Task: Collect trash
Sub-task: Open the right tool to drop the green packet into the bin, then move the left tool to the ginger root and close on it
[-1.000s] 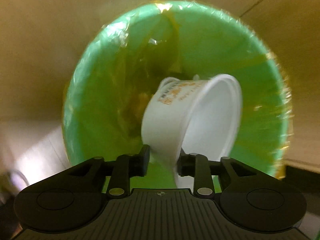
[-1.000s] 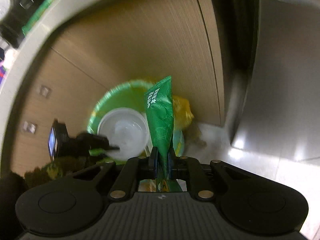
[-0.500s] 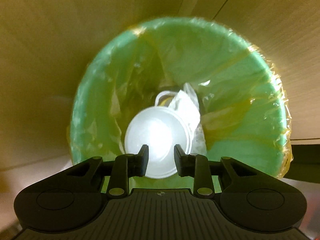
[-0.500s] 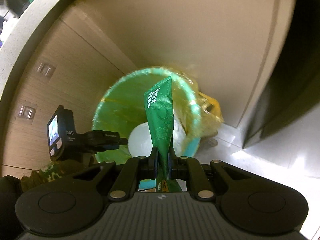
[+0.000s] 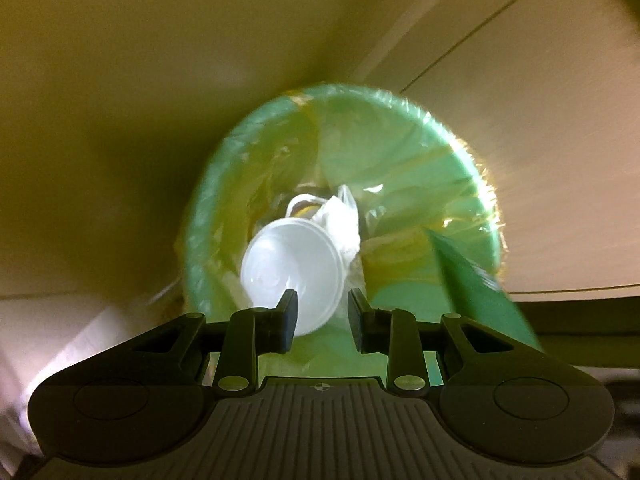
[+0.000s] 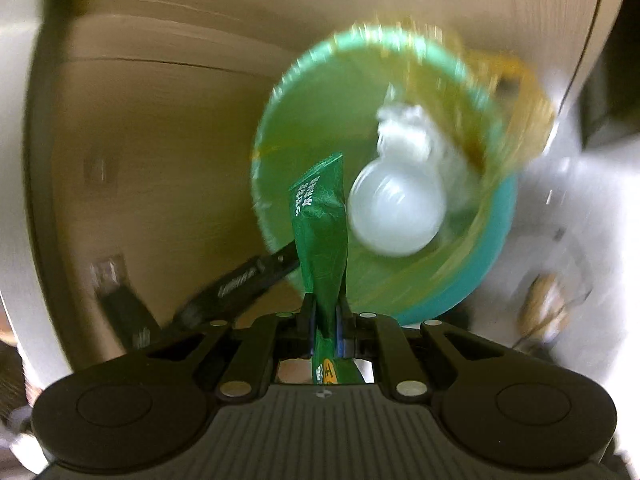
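Observation:
A green trash bin (image 5: 420,128) with a yellowish liner stands against wooden cabinets; it also shows in the right wrist view (image 6: 496,240). A white plastic cup (image 5: 292,272) lies inside it beside crumpled white plastic (image 5: 344,216); the cup shows in the right wrist view (image 6: 396,216) too. My left gripper (image 5: 322,316) is open and empty above the bin's near rim. My right gripper (image 6: 325,320) is shut on a green wrapper (image 6: 320,232) and holds it over the bin's left edge. The wrapper enters the left wrist view (image 5: 480,292) at the right.
Wooden cabinet fronts (image 5: 160,80) rise behind the bin. A pale shiny floor (image 6: 560,200) lies to the right. The left gripper's body (image 6: 240,280) reaches in from the lower left of the right wrist view.
My left gripper let go of the white cup, which dropped into the bin, then drew back. My right gripper swung the green wrapper over the bin.

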A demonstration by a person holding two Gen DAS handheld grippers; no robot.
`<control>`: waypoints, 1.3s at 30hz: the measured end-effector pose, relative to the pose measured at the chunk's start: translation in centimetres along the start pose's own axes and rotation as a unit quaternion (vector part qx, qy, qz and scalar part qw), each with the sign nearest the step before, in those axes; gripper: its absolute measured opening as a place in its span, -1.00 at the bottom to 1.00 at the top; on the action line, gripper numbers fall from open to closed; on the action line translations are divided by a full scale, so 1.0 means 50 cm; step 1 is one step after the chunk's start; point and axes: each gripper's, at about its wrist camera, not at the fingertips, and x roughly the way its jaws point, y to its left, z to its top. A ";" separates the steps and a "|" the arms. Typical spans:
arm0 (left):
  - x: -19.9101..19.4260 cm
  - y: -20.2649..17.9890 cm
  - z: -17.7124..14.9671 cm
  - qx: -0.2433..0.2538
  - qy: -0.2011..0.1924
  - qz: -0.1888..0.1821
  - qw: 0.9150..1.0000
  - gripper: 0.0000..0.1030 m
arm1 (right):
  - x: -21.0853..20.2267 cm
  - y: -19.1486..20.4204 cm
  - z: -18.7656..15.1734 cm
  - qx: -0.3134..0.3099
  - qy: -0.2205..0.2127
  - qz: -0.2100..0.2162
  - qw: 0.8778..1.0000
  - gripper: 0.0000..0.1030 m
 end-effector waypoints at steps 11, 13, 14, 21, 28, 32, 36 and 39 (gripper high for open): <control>-0.045 0.058 -0.019 -0.043 0.006 -0.018 0.999 -0.40 | 0.081 0.017 0.022 0.043 0.008 -0.026 0.999 0.19; -0.046 0.060 -0.022 -0.047 0.007 -0.019 0.999 -0.40 | 0.072 0.016 0.015 0.034 0.003 -0.034 0.999 0.19; -0.049 0.059 -0.025 -0.047 0.008 -0.019 0.999 -0.40 | 0.065 0.014 0.010 0.032 0.000 -0.037 0.999 0.19; -0.117 0.015 -0.048 -0.017 -0.008 -0.031 0.999 -0.40 | -0.026 0.026 -0.043 -0.014 -0.063 -0.078 0.995 0.19; -0.277 -0.063 -0.066 0.014 -0.059 -0.057 0.997 -0.40 | -0.194 0.158 -0.148 -0.201 -0.226 -0.165 0.939 0.19; -0.395 -0.111 -0.074 0.039 -0.113 -0.062 0.991 -0.40 | -0.275 0.243 -0.235 -0.336 -0.332 -0.226 0.852 0.26; -0.514 -0.148 -0.071 0.067 -0.184 -0.053 0.979 -0.40 | -0.324 0.304 -0.271 -0.409 -0.353 -0.226 0.810 0.32; -0.591 -0.156 -0.055 0.076 -0.238 -0.042 0.967 -0.40 | -0.335 0.349 -0.275 -0.439 -0.354 -0.228 0.794 0.32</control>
